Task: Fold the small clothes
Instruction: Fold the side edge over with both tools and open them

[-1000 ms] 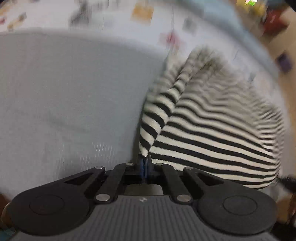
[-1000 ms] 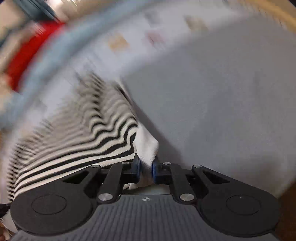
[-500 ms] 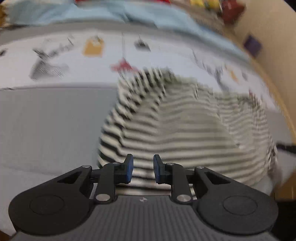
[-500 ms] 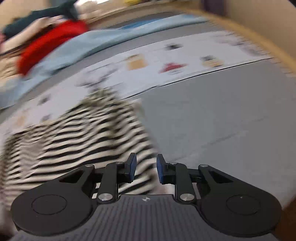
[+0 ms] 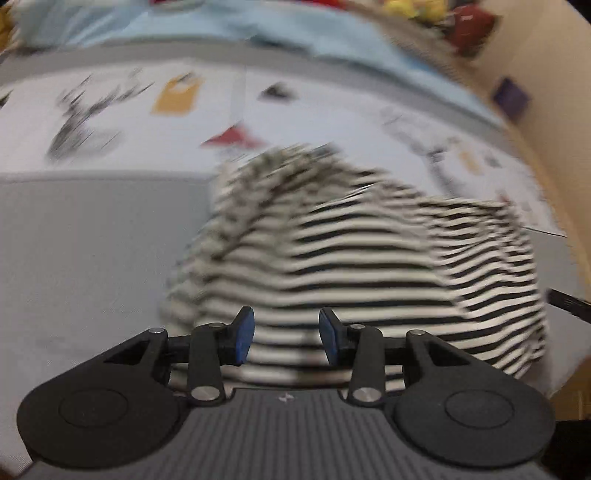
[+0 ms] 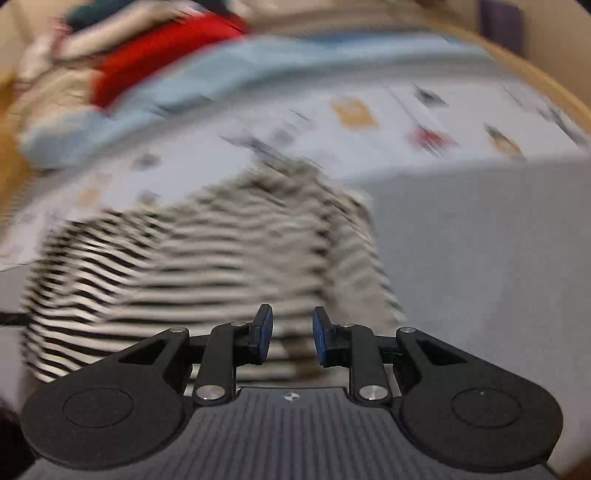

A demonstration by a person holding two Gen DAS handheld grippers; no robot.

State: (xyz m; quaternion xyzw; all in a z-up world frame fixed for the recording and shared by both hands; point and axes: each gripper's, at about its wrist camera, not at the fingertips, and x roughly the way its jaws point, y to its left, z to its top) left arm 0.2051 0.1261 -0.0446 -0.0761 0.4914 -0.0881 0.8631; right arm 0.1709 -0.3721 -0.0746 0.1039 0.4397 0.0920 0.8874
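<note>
A black-and-white striped garment (image 5: 369, 266) lies bunched on a grey cloth surface (image 5: 81, 251); both views are blurred by motion. Above its near edge hangs my left gripper (image 5: 286, 335), its jaws opening with nothing pinched between the blue pads (image 5: 243, 336). The right wrist view shows the same striped garment (image 6: 177, 266) from its other end. My right gripper (image 6: 292, 334) stands open over the garment's near right corner, pads apart and free of the cloth.
A white sheet with small coloured prints (image 5: 177, 99) lies behind the garment, then a light blue cloth (image 5: 258, 26). A red garment (image 6: 166, 48) and other clothes are piled at the far left in the right wrist view. A wooden rim (image 6: 554, 92) curves along the right.
Both grippers were shut on the striped garment's corners; they have let go, opened and drawn back and up. The garment has dropped onto the grey surface.
</note>
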